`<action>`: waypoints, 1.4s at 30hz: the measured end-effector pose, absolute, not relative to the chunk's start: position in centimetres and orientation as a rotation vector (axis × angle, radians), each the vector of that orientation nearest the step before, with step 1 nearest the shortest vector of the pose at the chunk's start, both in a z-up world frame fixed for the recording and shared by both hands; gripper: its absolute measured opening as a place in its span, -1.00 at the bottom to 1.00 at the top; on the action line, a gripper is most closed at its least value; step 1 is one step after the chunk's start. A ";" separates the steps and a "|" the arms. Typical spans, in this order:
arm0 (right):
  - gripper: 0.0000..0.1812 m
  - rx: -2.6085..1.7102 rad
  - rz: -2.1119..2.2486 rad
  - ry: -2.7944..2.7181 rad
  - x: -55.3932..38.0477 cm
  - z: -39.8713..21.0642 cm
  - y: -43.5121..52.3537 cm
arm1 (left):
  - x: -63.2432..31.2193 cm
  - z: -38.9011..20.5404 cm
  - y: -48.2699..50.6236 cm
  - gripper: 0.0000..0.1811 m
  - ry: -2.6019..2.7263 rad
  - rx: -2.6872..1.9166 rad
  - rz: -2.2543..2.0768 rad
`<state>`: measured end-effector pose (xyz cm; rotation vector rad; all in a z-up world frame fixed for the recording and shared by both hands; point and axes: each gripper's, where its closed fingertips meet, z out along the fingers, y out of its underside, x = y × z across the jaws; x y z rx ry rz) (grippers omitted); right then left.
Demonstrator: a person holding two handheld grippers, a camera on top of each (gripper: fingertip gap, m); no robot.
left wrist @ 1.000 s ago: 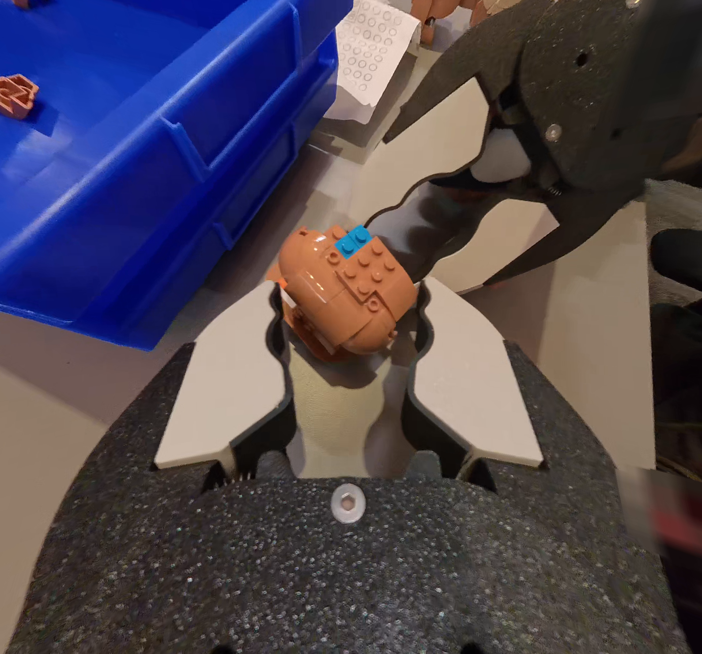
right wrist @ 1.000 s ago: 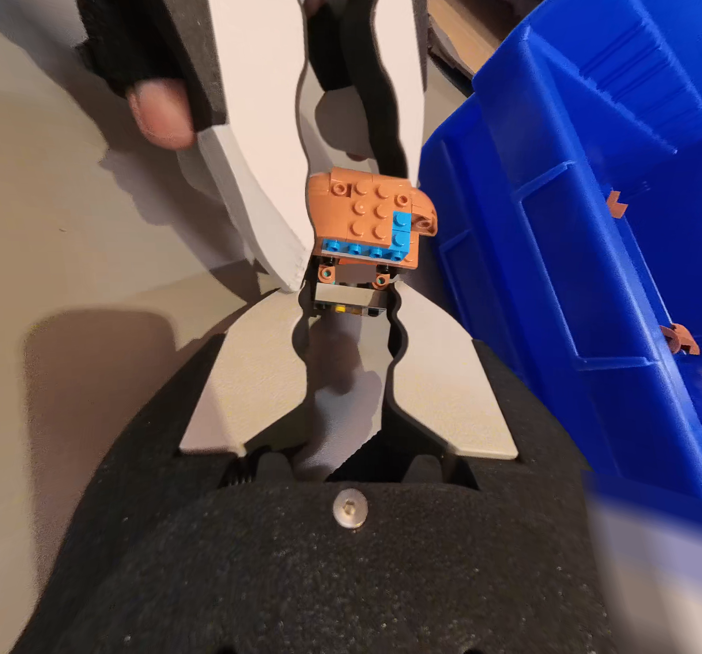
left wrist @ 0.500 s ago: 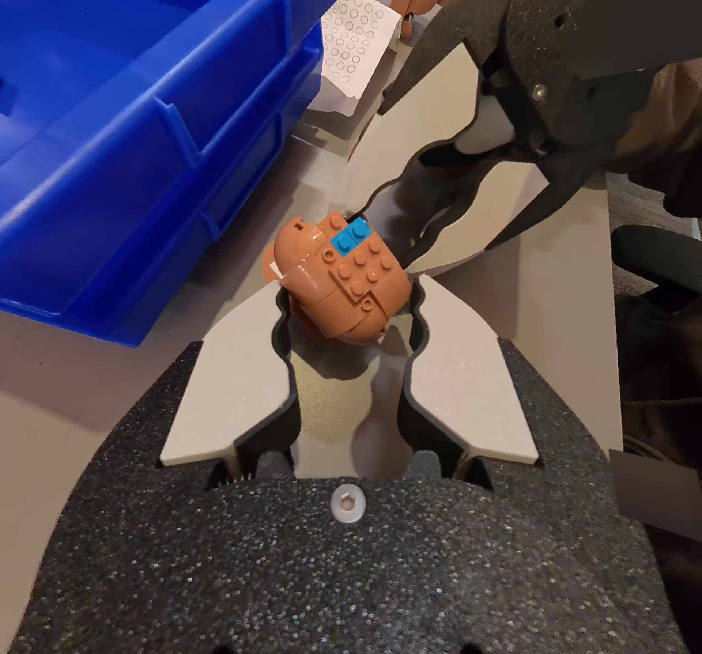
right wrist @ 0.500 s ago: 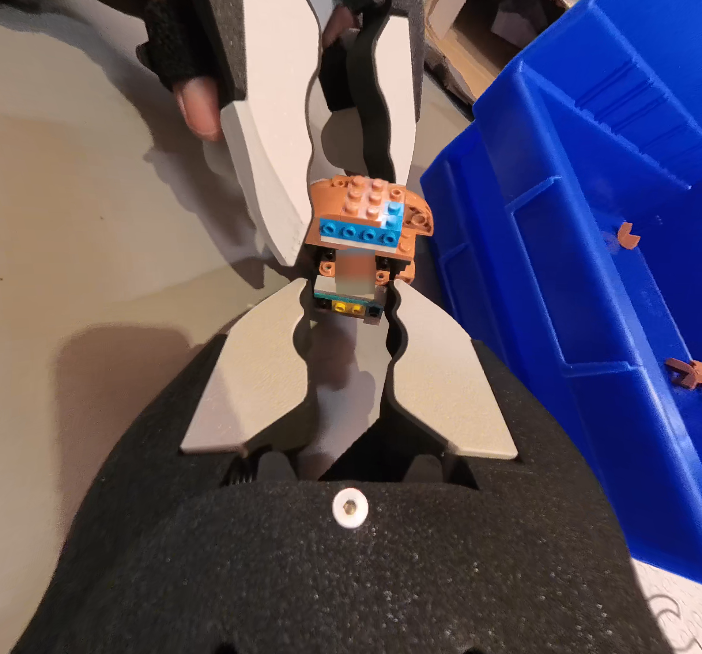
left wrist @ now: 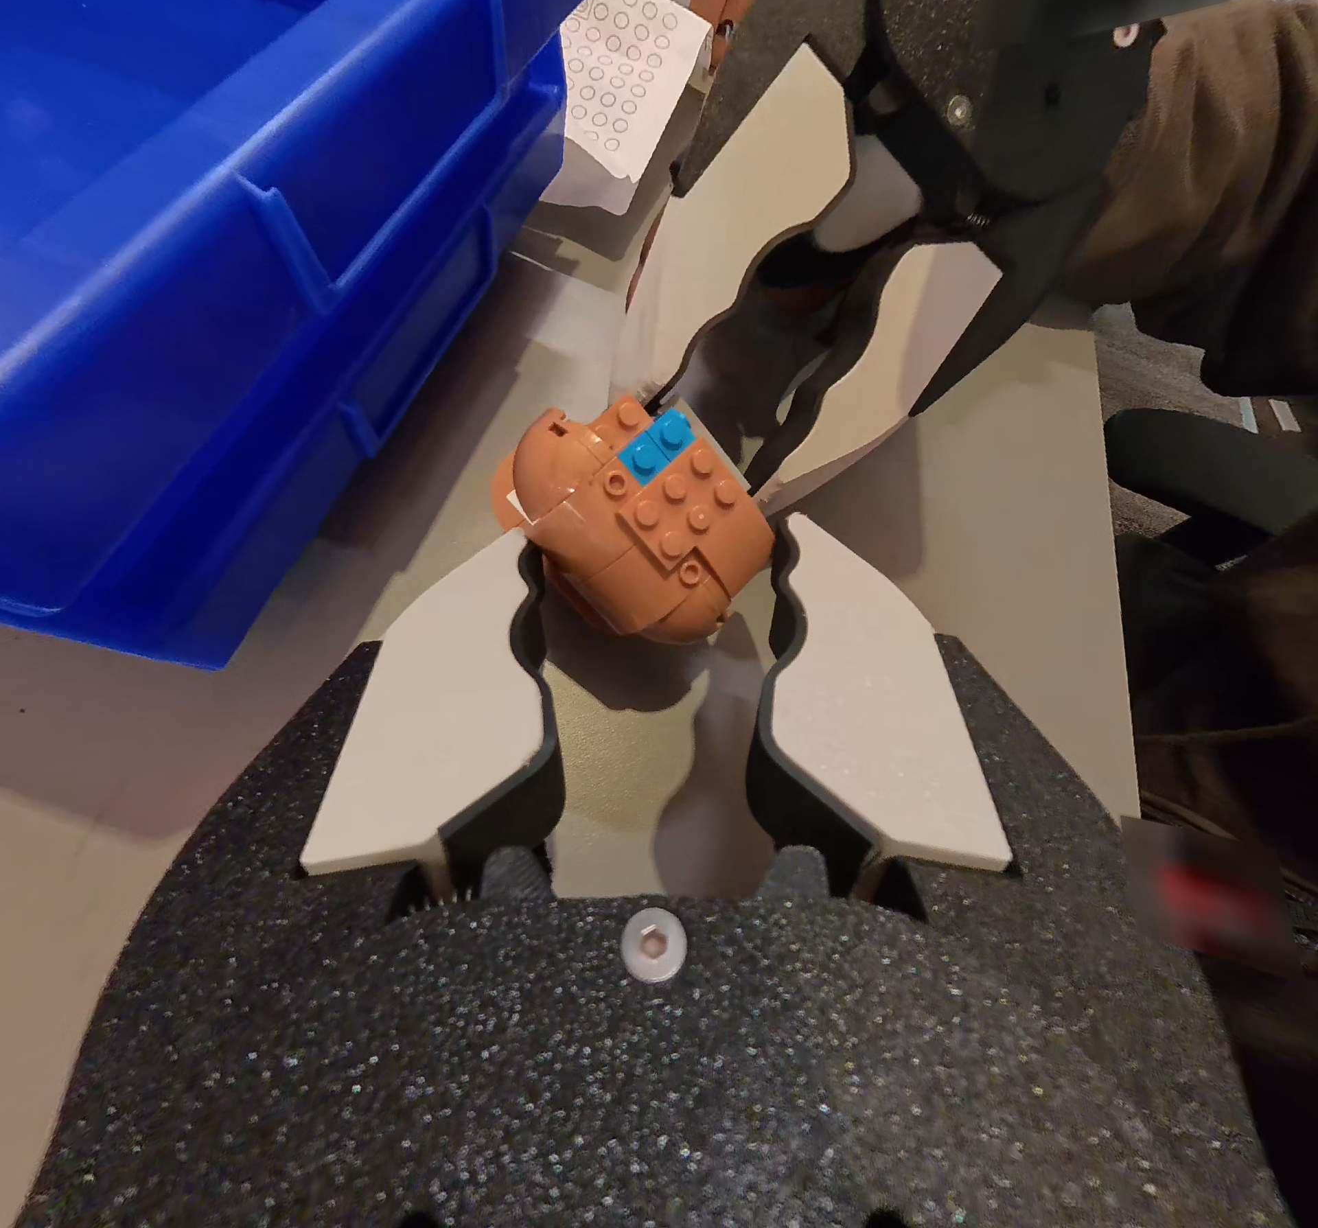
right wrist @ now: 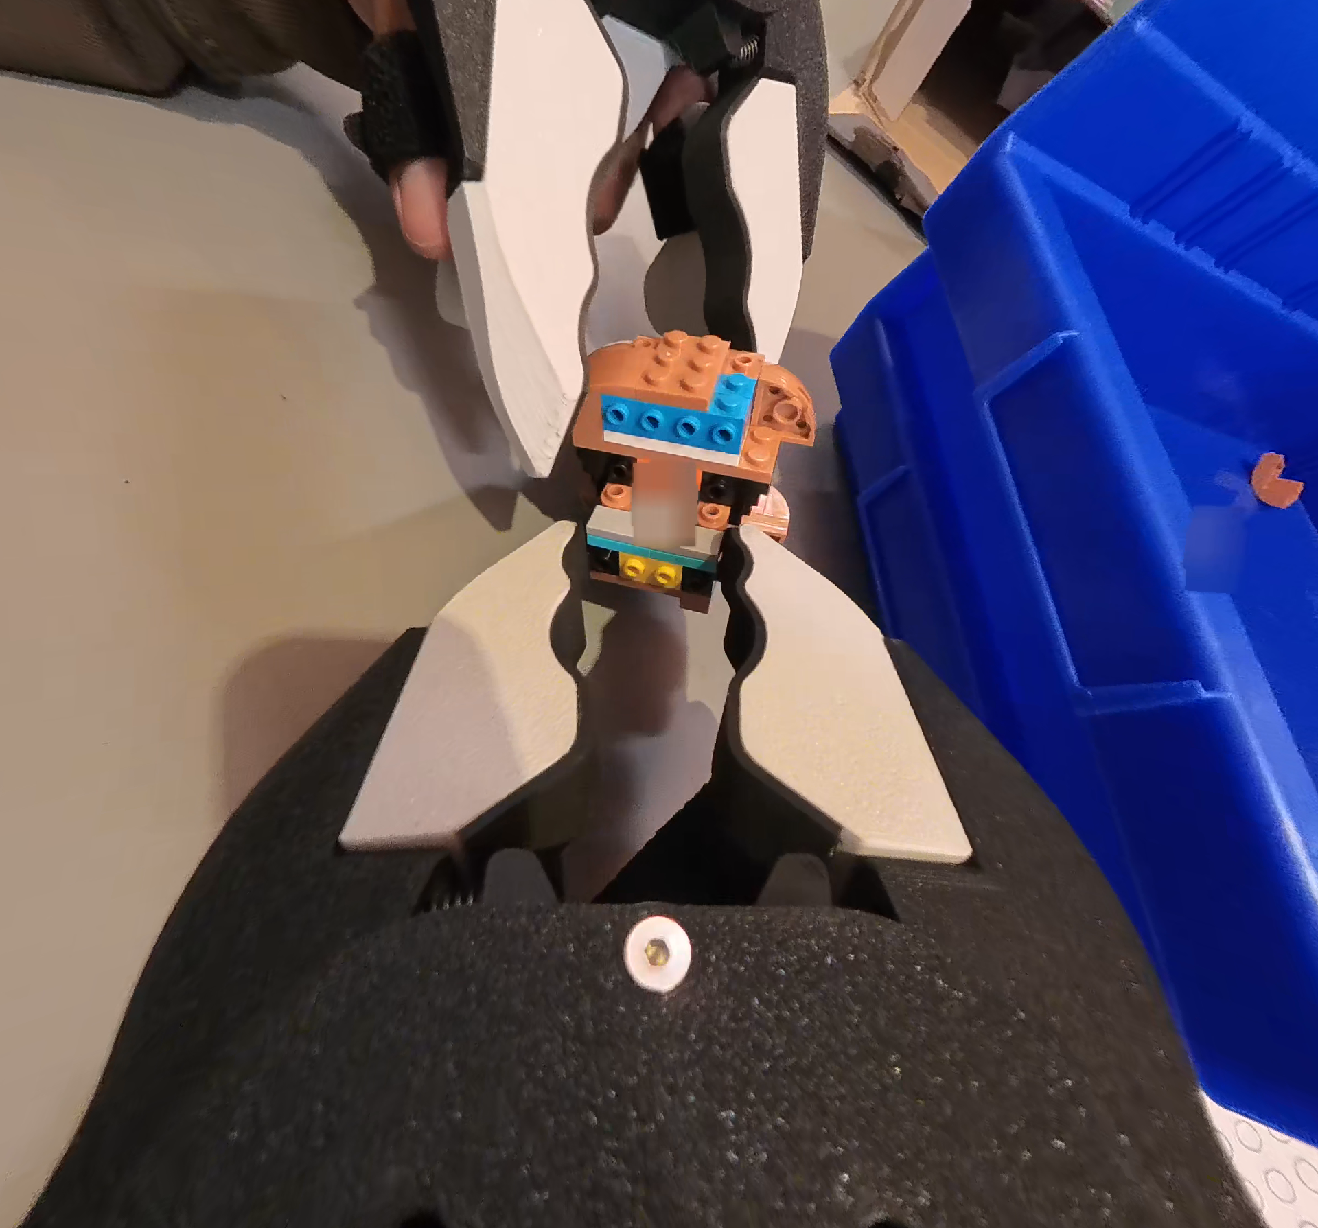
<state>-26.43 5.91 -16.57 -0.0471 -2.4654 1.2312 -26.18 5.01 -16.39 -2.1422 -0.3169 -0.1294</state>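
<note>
An orange brick model (left wrist: 635, 523) sits gripped between both tongs above the worktop (left wrist: 142, 730). Left tongs (left wrist: 645, 538) clamp its rounded top; right tongs (right wrist: 652, 552) clamp its base, blue bin (right wrist: 1141, 409) alongside.

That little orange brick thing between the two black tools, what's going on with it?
A person holds a tool in each hand, and both are clamped on one small orange brick model with blue studs, just above the grey table. The left tool grips its rounded top part; the right tool grips the lower block with yellow studs. A blue bin sits right beside them, with a loose orange piece inside.
</note>
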 end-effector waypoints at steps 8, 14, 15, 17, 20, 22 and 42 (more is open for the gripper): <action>-0.59 -0.017 1.192 -2.424 -26.6 -16.8 5.6 | -26.4 -16.5 4.5 -0.34 -0.261 -2.169 -0.060; -0.33 0.052 1.195 -2.546 -25.6 -17.3 6.4 | -25.2 -16.6 4.4 -0.35 -0.107 -2.203 -0.037; -0.33 0.067 1.214 -2.563 -25.3 -17.1 6.6 | -24.9 -16.6 4.4 -0.35 -0.071 -2.207 -0.031; -0.33 0.091 1.281 -2.553 -24.9 -16.2 6.7 | -24.2 -16.7 4.6 -0.35 -0.003 -2.217 -0.033; -0.35 0.110 1.404 -2.517 -24.3 -14.6 6.4 | -23.1 -17.0 4.7 -0.35 0.114 -2.231 -0.012; -0.39 0.131 1.403 -2.514 -24.1 -14.7 6.3 | -22.5 -17.0 4.8 -0.35 0.167 -2.231 -0.009; -0.62 -0.075 1.346 -2.447 -26.0 -14.8 6.1 | -25.9 -15.7 4.9 -0.40 0.061 -2.160 0.263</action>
